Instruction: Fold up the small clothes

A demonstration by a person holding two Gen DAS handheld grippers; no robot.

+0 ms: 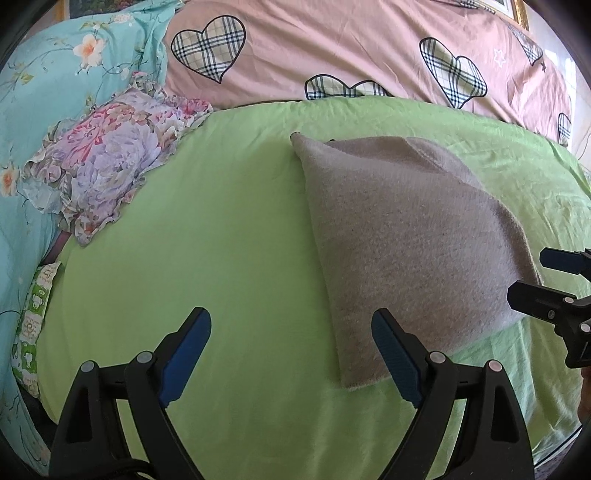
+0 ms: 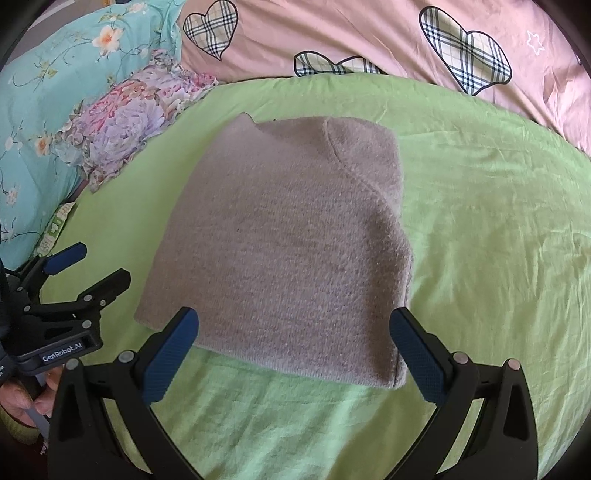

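Observation:
A grey knitted garment (image 2: pixel 288 243) lies folded into a compact rectangle on the green sheet (image 2: pixel 498 221); in the left wrist view the same garment (image 1: pixel 406 240) sits right of centre. My right gripper (image 2: pixel 293 332) stands open just in front of its near edge, fingers spread to either side with nothing between them. My left gripper (image 1: pixel 291 336) is open too, over bare sheet at the garment's left near corner. Each gripper appears in the other's view: the right gripper (image 1: pixel 532 280) at the far right edge, the left gripper (image 2: pixel 92 266) at the lower left, both open.
A pink quilt with plaid hearts (image 2: pixel 369 33) runs along the back. A turquoise floral cover (image 1: pixel 44 92) and a frilled floral cushion (image 1: pixel 107 166) lie at the left. A hand (image 2: pixel 22 402) holds the left gripper's handle. Bare green sheet (image 1: pixel 203 221) spreads left of the garment.

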